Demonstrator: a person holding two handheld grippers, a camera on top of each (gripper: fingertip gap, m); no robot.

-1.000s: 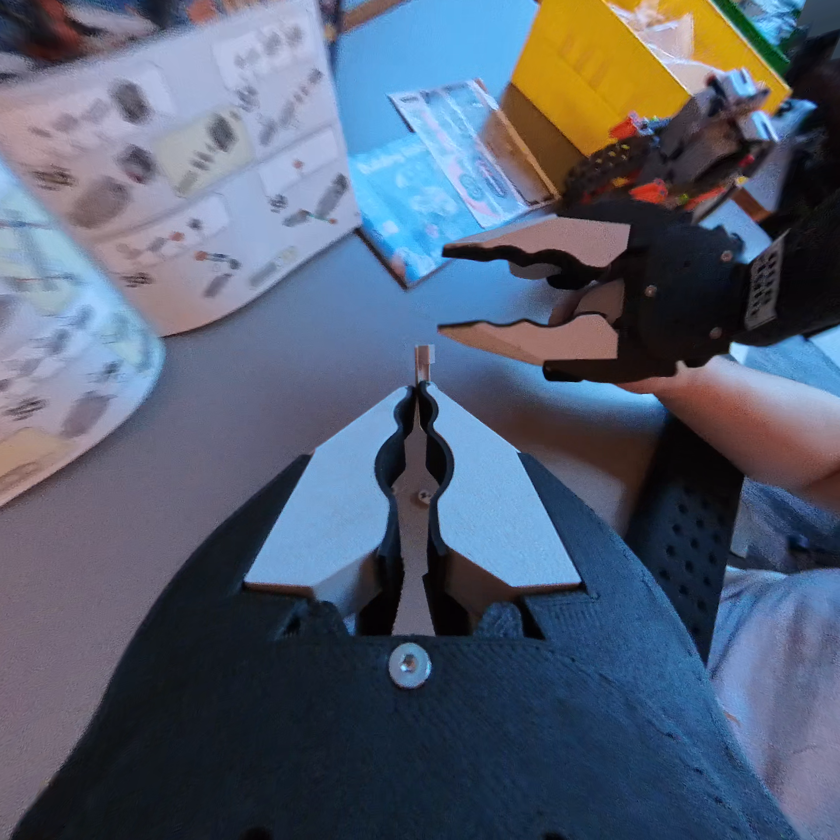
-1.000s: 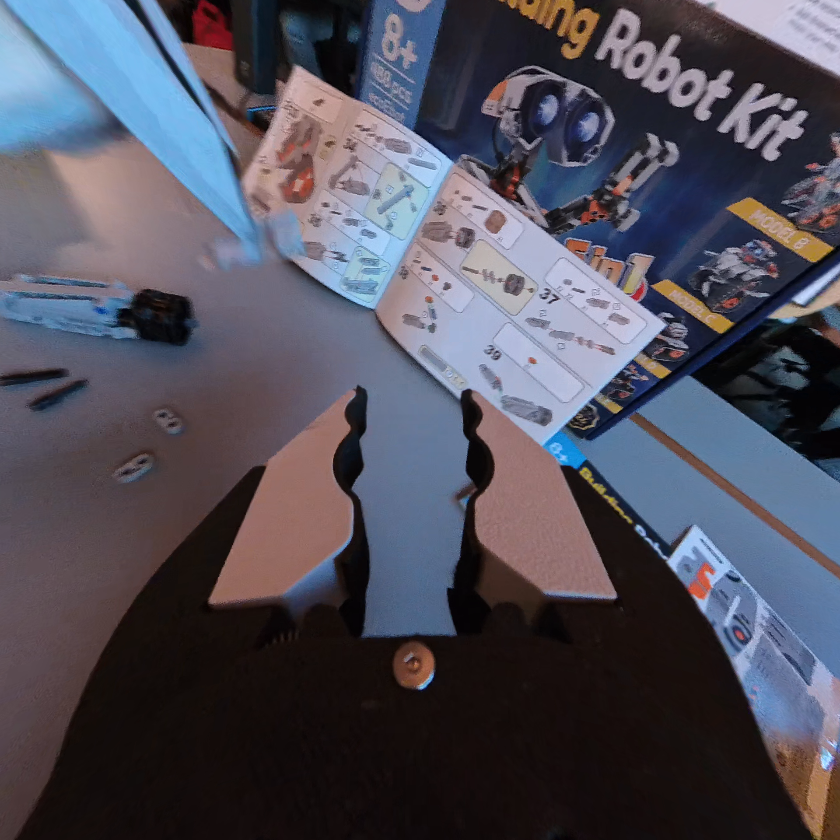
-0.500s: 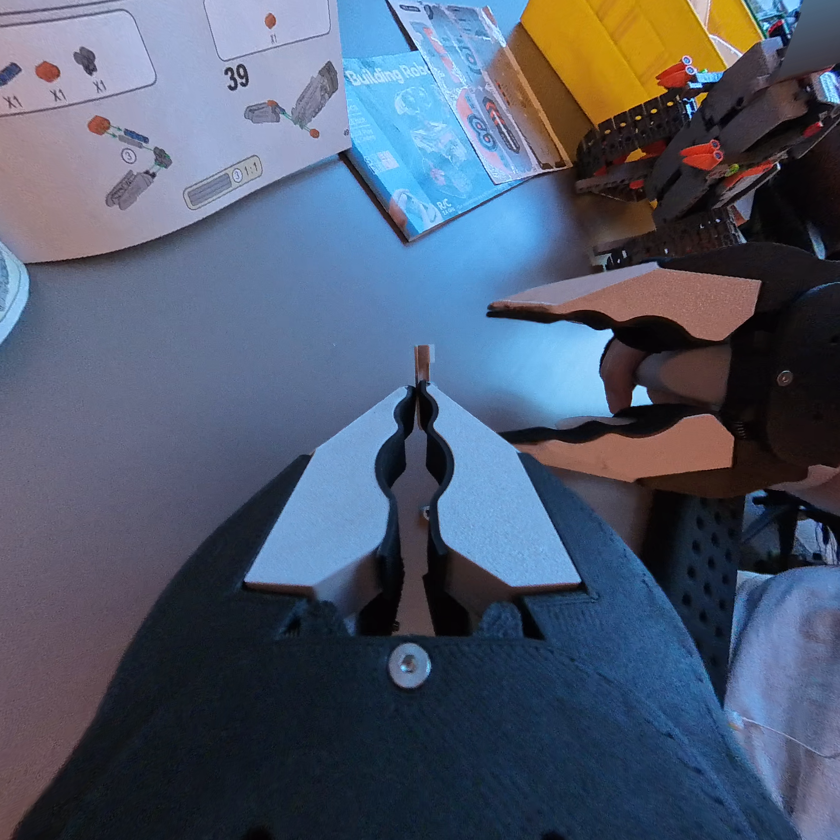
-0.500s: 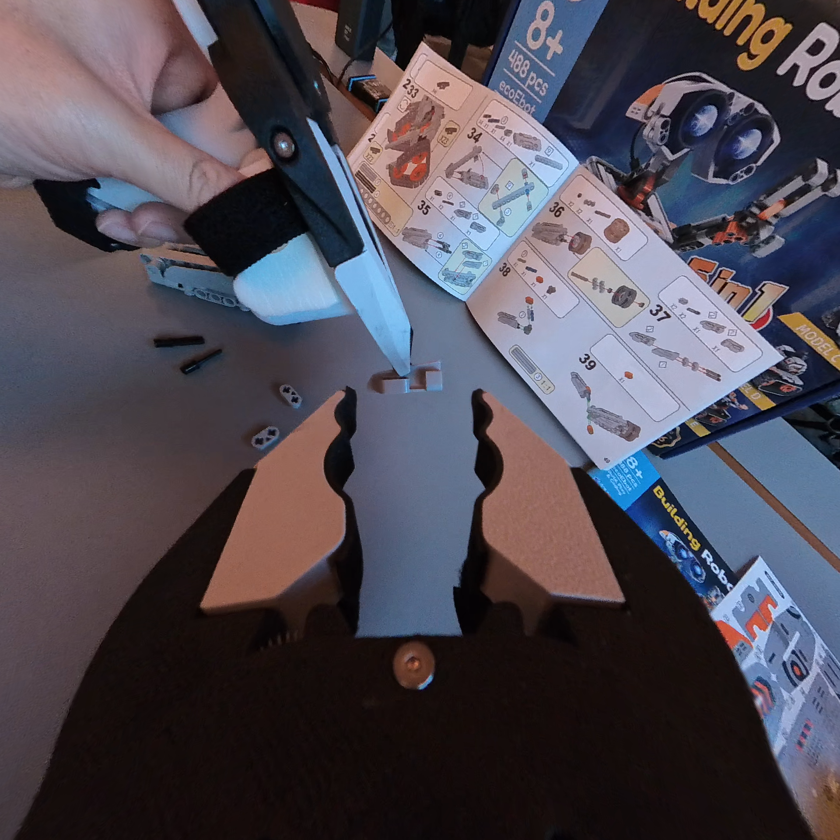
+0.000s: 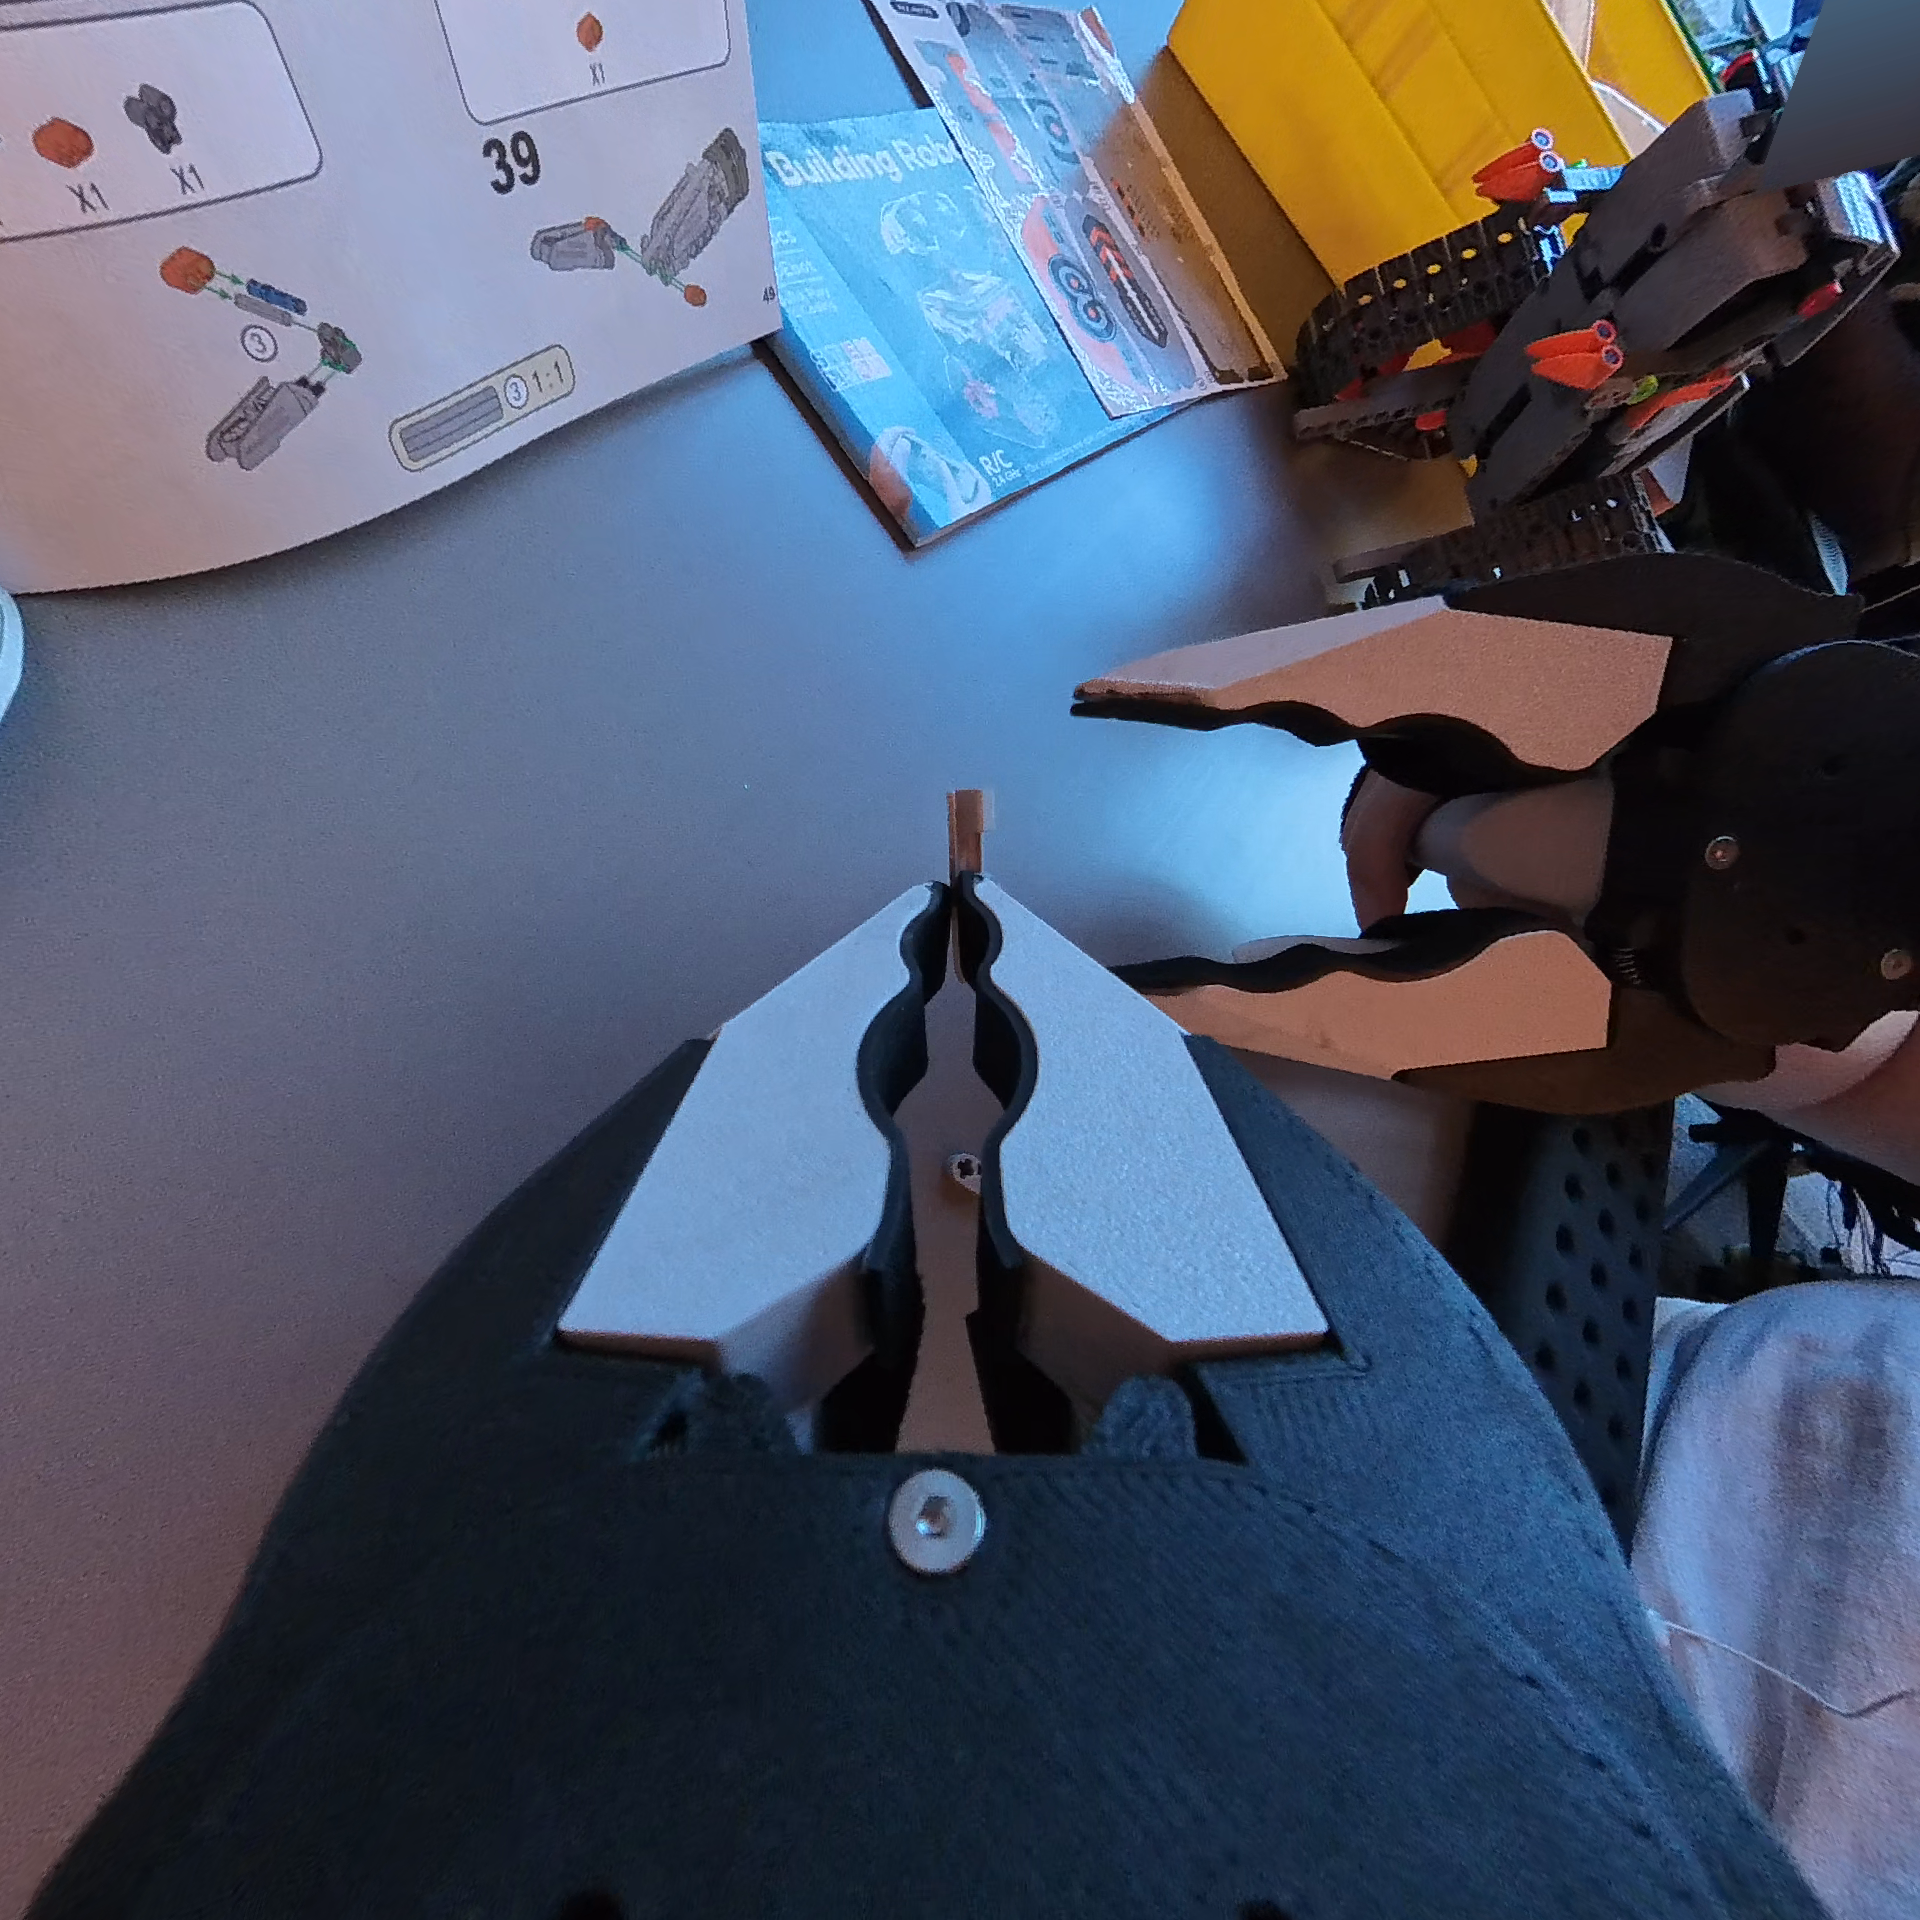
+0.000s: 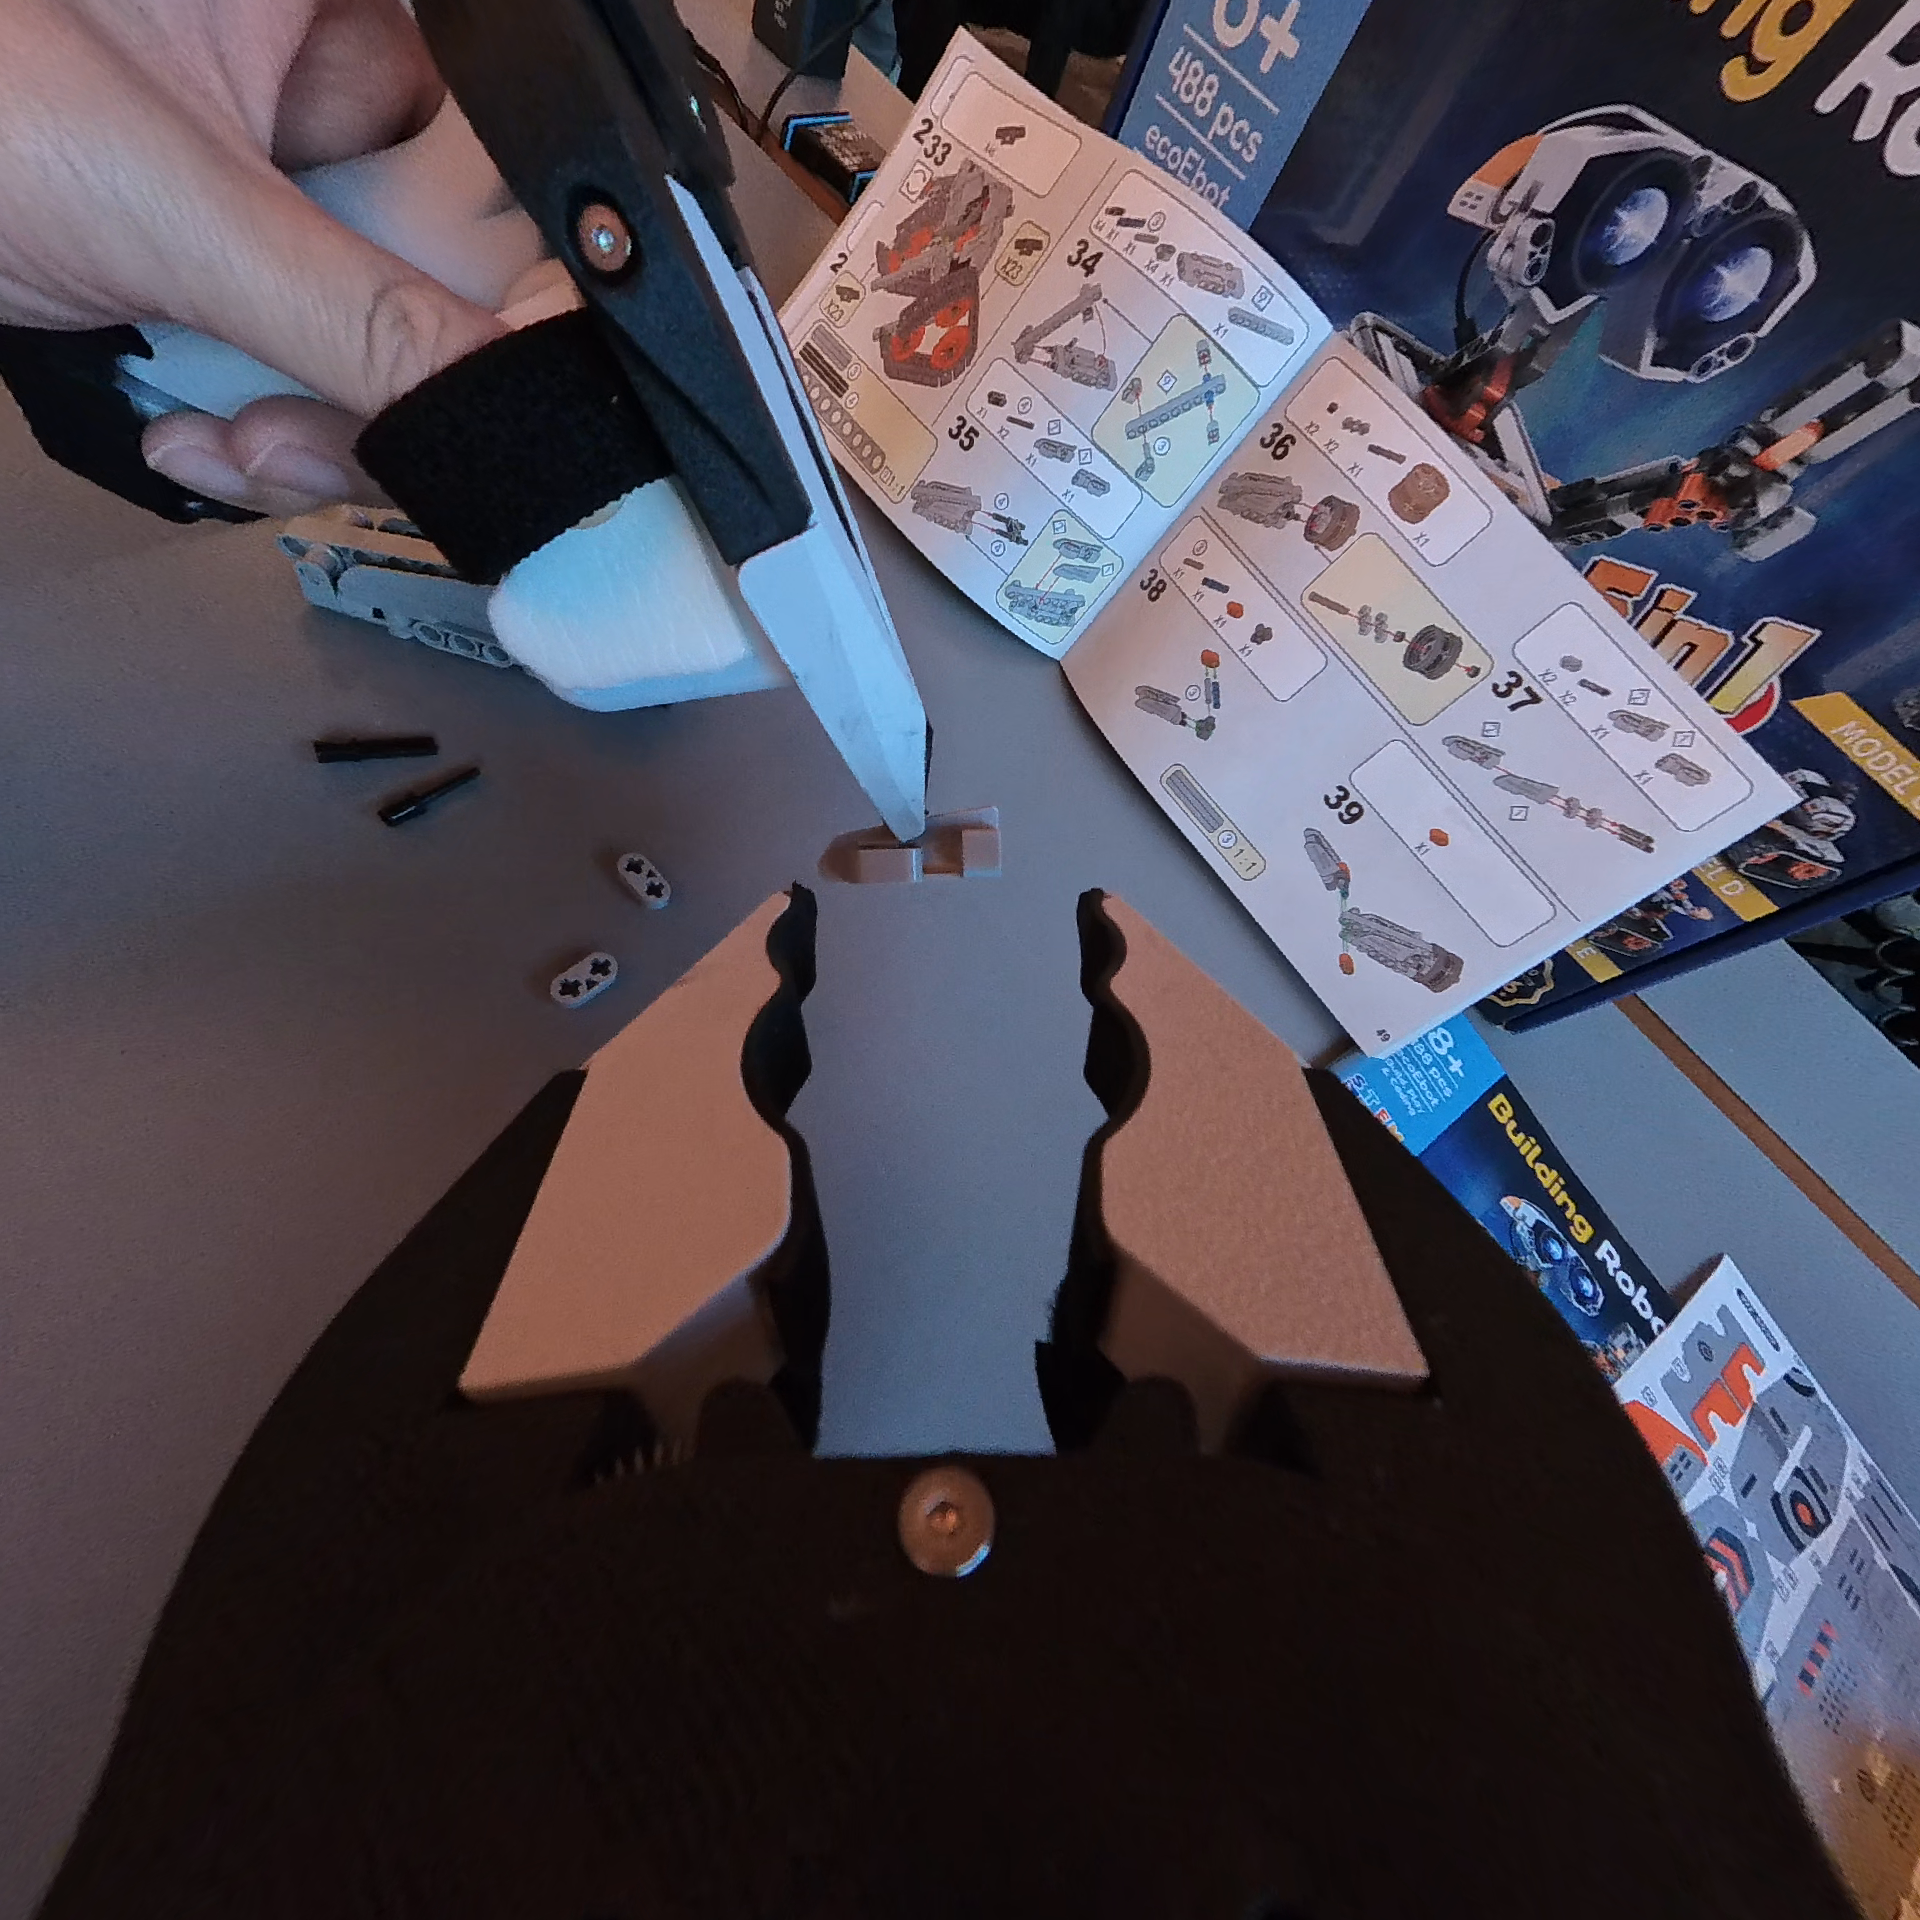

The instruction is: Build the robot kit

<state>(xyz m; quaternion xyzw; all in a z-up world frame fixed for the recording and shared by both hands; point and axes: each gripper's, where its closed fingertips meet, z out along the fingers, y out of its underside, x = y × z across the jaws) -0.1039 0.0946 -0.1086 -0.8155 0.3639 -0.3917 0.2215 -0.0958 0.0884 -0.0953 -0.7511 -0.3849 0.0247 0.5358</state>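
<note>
Showing a small grey building-toy piece (image 6: 914, 847), pinched near its middle by the left gripper (image 5: 954, 894), with the jaws pressing together on it and only a short stub poking past the tips in the left wrist view. Sitting low over the grey table (image 5: 416, 831); touching it or hanging just above, impossible to tell.

Facing that piece from just beside it with the right gripper (image 6: 942, 899), jaws spread wide and holding nothing, the piece lying just beyond the gap between the tips and not between them.

Showing a hand (image 6: 208, 239) wrapping the left gripper's handle, and a grey beam assembly (image 6: 384, 592) lying partly hidden behind it.

Lying loose on the table near the piece: two small grey links (image 6: 644, 878) and two black pins (image 6: 374, 748).

Lying open farther back, an instruction booklet (image 6: 1299, 582), leaning against a dark kit box (image 6: 1662, 312). Standing off toward the right gripper's side, a black tracked model with orange parts (image 5: 1610, 312), beside a yellow box (image 5: 1403, 135).
</note>
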